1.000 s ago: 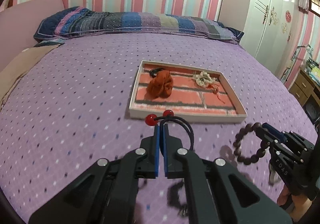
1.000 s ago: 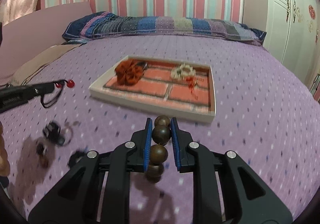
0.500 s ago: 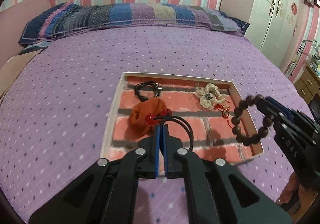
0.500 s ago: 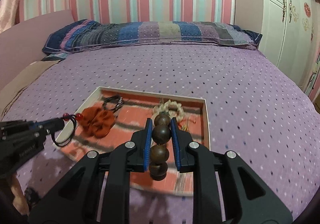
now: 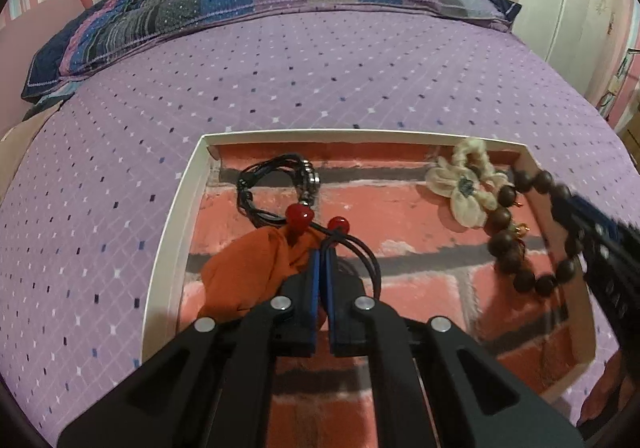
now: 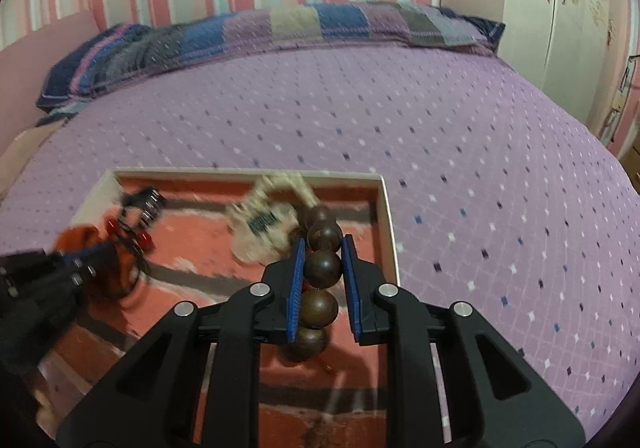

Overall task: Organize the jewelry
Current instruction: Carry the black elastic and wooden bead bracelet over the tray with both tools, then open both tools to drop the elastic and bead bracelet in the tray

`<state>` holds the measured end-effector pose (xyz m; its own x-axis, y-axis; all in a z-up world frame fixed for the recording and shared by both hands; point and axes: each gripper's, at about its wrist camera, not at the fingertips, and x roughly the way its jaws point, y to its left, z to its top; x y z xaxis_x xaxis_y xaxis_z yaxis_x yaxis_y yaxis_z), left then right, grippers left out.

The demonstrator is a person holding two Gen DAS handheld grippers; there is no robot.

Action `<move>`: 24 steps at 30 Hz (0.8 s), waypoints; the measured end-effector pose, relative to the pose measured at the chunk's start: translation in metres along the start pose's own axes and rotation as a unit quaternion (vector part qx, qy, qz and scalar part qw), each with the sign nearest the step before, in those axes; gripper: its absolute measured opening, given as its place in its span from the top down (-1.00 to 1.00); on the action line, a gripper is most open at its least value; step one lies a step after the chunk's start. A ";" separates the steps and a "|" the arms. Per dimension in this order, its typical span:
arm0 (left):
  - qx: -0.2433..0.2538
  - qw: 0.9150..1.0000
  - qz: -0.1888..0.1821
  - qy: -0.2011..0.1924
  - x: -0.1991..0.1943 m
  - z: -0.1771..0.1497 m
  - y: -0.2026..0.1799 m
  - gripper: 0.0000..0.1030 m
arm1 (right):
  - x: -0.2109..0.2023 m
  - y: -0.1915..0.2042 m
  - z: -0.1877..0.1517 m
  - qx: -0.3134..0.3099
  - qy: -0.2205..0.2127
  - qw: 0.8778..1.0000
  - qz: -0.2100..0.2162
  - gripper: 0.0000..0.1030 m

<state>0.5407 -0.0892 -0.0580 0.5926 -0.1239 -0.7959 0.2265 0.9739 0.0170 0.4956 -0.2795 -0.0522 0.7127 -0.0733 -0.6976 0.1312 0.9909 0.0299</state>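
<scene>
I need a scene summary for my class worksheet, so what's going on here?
A person holds a gripper in each hand over a shallow tray on a purple bed. The left gripper is shut on a black hair tie with red beads; the right gripper clamps a brown bead bracelet. An orange scrunchie, a cream scrunchie and a black cord bracelet lie in the tray.

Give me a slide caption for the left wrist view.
Left gripper holds a red-beaded hair tie over the brick-patterned tray.

- The left gripper (image 5: 323, 260) was matte black plastic, with flat blue pads and four round silver screws.
- The right gripper (image 6: 322, 252) matched it: black angular arms, ribbed blue pads, silver screws.
</scene>
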 end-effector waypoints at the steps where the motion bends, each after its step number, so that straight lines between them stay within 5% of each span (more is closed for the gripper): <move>1: 0.000 1.000 0.002 0.001 0.002 0.001 0.001 0.93 | 0.004 0.000 -0.002 0.002 0.007 1.000 -0.002 0.62; 7: 0.001 1.000 0.018 0.015 0.020 0.008 0.009 0.93 | 0.031 0.002 -0.011 0.013 0.063 0.998 -0.013 0.62; 18: -0.003 1.000 0.009 0.027 0.025 0.006 0.016 0.91 | 0.044 0.010 -0.008 -0.010 0.095 0.995 -0.027 0.59; 22: 0.002 0.999 0.012 0.031 0.015 0.005 0.014 0.87 | 0.037 0.006 -0.005 0.001 0.097 0.995 -0.008 0.23; 23: 0.002 0.999 0.011 0.031 0.011 0.004 0.015 0.64 | 0.033 0.006 -0.004 0.000 0.091 0.996 -0.006 0.10; 24: 0.001 1.000 0.009 0.027 0.005 0.004 0.016 0.21 | 0.026 0.006 -0.003 -0.003 0.088 0.996 0.000 0.00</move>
<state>0.5502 -0.0746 -0.0590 0.5540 -0.0956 -0.8270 0.2179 0.9754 0.0331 0.5135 -0.2748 -0.0723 0.5814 -0.0531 -0.8119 0.1262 0.9917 0.0255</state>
